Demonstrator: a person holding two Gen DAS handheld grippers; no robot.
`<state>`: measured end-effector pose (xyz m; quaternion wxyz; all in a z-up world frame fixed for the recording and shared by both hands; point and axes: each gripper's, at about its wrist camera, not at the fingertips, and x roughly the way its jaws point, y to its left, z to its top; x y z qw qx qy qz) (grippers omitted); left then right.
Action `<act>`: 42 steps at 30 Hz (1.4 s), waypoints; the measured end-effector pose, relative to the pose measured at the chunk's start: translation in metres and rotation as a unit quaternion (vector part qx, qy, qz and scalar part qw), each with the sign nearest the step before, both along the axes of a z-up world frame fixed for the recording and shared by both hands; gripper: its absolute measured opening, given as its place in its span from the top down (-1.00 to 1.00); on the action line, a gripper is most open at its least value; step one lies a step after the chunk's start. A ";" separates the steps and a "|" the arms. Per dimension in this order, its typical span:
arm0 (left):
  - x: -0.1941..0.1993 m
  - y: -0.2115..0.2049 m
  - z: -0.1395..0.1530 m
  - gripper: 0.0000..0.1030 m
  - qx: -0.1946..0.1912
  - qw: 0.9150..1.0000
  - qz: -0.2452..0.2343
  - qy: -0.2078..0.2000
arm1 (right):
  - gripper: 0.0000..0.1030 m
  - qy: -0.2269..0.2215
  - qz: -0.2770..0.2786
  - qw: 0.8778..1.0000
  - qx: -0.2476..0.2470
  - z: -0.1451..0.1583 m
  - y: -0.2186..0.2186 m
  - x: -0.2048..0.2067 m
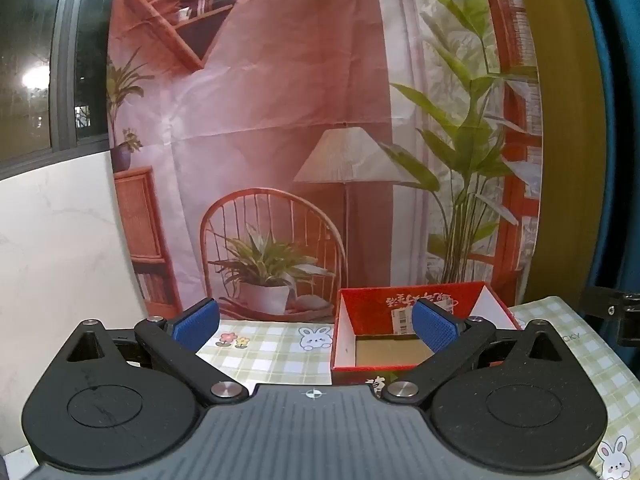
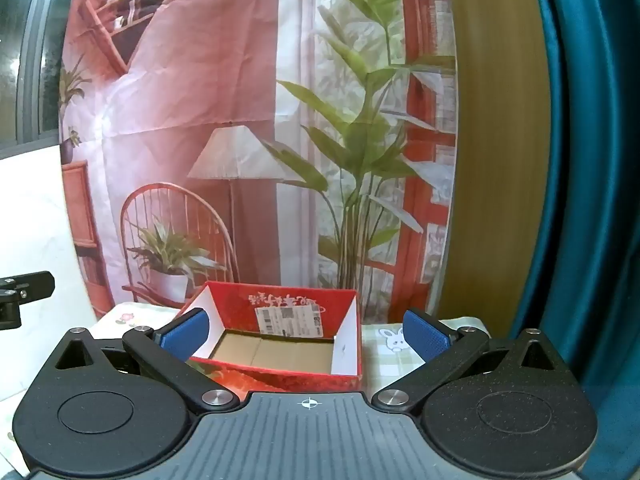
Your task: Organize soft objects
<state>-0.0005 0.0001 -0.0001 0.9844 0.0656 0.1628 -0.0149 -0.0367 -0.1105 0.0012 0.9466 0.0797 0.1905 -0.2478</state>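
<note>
Nearest the lens in both views are the tools themselves. The left gripper (image 1: 316,322) has its jaws spread wide with nothing between the blue pads, and the right gripper (image 2: 304,332) is released the same way, equally empty.

Just beyond them, on the counter (image 1: 272,354) with its checked rabbit-print cloth, stands the red box (image 2: 280,336). It is open-topped, with a bare cardboard floor and a shipping label on its far inner wall. In the left wrist view it sits lower right of centre, partly behind the right-hand pad; in the right wrist view it sits lower centre, squarely between the pads.

No soft object shows in either view, so where the things to be sorted lie cannot be told from here. Judging by the empty box and empty jaws, the task stands at its very beginning, with a first pickup not yet made. The next move calls for finding a soft item, probably below or beside the field of view, closing on it and carrying it to the box.

The left view alone shows the flower print on the cloth in the lower middle and a dark window (image 1: 36,60) at upper left. The right view alone shows the box interior whole, plus a blue curtain (image 2: 592,160) along the right edge. Behind everything hangs a printed backdrop (image 2: 200,120) of chair, lamp and plants.
</note>
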 end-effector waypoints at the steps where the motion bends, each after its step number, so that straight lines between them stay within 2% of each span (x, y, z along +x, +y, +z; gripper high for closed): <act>1: 0.000 0.000 0.000 -1.00 -0.002 1.000 -0.002 0.001 | -0.99 -0.003 0.000 1.000 -0.002 -0.001 0.001 -0.001; 4: -0.001 0.000 0.000 -1.00 -0.007 1.000 -0.011 0.005 | -0.99 -0.002 -0.003 1.000 0.001 -0.004 0.003 -0.002; 5: 0.000 0.005 0.000 -1.00 -0.010 1.000 0.004 0.006 | -0.99 -0.002 -0.003 1.000 0.002 -0.005 0.004 -0.002; 10: 0.005 0.003 0.001 -1.00 -0.007 1.000 0.005 0.012 | -0.99 -0.009 -0.004 1.000 0.008 -0.002 -0.001 -0.003; 42: 0.000 0.003 -0.002 -1.00 -0.015 1.000 -0.001 0.007 | -0.99 -0.013 -0.003 1.000 0.005 -0.002 0.000 -0.006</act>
